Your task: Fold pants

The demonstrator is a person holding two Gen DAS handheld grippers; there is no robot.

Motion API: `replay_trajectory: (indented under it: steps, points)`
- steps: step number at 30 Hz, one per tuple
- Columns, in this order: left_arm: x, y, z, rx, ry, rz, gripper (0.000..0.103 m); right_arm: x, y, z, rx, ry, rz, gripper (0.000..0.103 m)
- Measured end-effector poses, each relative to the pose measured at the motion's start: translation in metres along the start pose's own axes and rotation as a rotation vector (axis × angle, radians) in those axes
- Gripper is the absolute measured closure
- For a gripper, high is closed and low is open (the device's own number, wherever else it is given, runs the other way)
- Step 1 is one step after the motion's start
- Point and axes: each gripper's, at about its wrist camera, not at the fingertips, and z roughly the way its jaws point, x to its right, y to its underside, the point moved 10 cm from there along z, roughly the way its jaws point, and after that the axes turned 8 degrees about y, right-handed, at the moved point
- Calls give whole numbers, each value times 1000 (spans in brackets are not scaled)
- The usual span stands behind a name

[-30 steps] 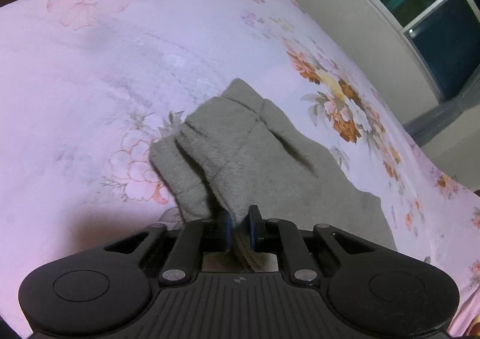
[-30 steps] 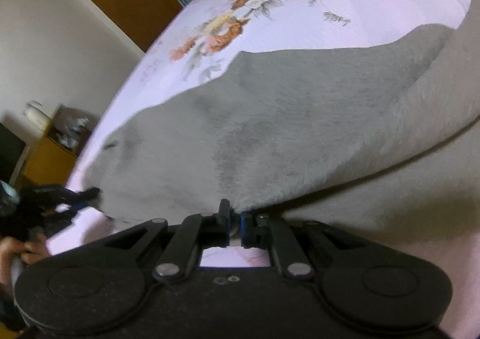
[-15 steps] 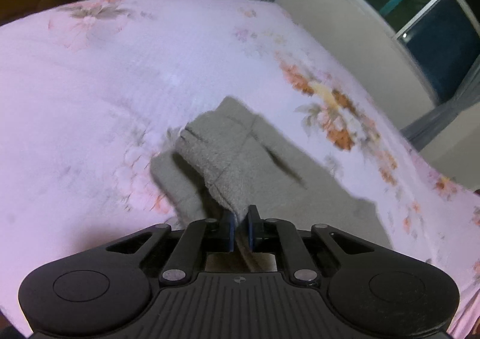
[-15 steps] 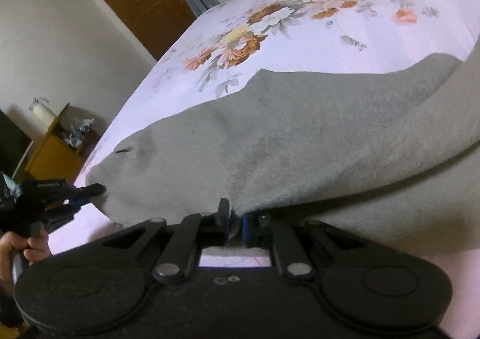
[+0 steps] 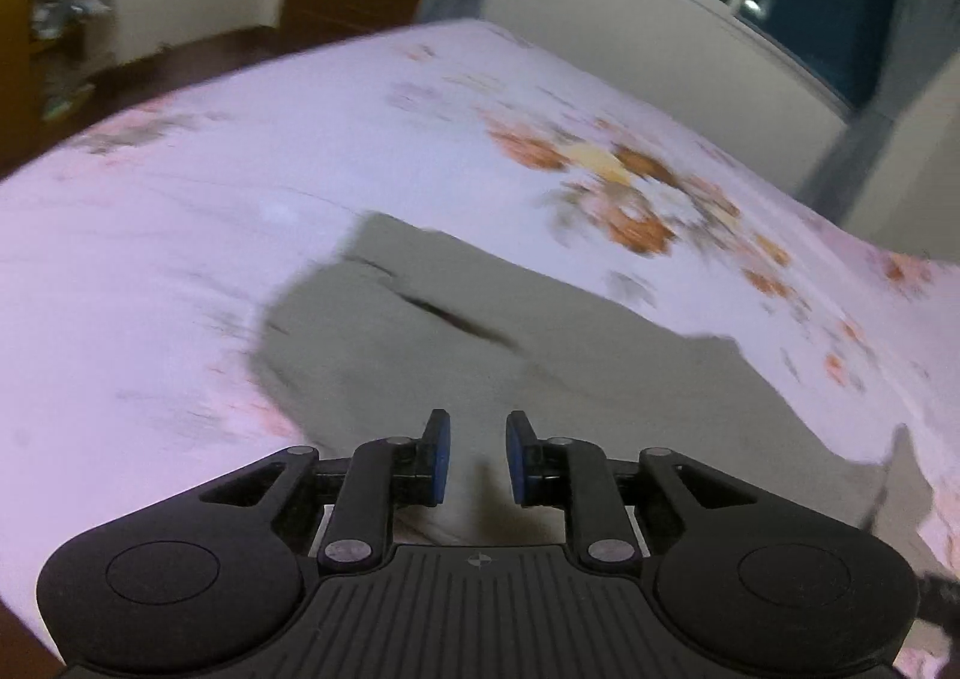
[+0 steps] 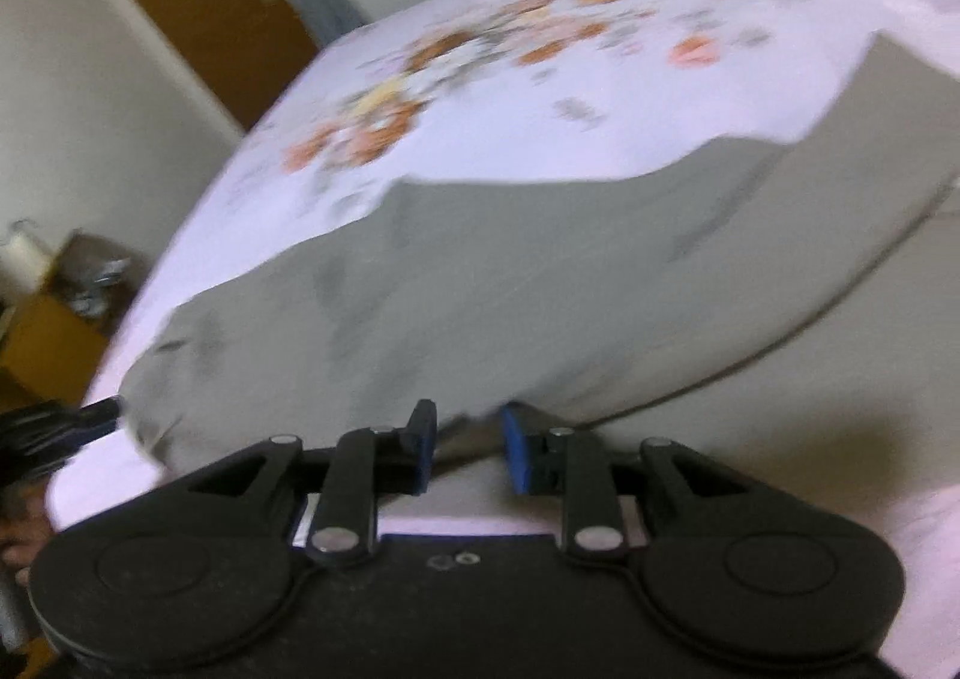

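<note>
While tools (image 5: 477,457) gape, pants (image 5: 480,343) lie ahead

The left gripper (image 5: 477,454) hovers at six o'clock with its blue-padded jaws parted, nothing between them. Just ahead, the grey pants (image 5: 480,355) lie folded on the floral bedsheet (image 5: 180,235), stretching toward four o'clock. An orange flower print (image 5: 630,199) sits at two o'clock; a dark window (image 5: 810,0) beyond.
</note>
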Motion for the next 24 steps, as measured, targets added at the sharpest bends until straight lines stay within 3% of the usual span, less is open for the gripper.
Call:
replay_trajectory:
  steps: [4,8,14,17,19,24]
  points:
    - [28,15,25,-67,39,48,84,41,-20,2,19,117,77,65]
    - [29,40,50,-132,19,40,84,54,-38,14,15,183,91,56]
    - [24,50,47,-104,26,29,84,60,-51,48,-66,337,40,52]
    - [24,50,52,-103,32,24,84,67,-42,49,-102,369,41,66]
    - [23,51,52,-102,37,34,84,66,-36,42,-106,349,14,97]
    - [24,51,55,-96,50,49,84,75,-22,16,-113,316,31,98]
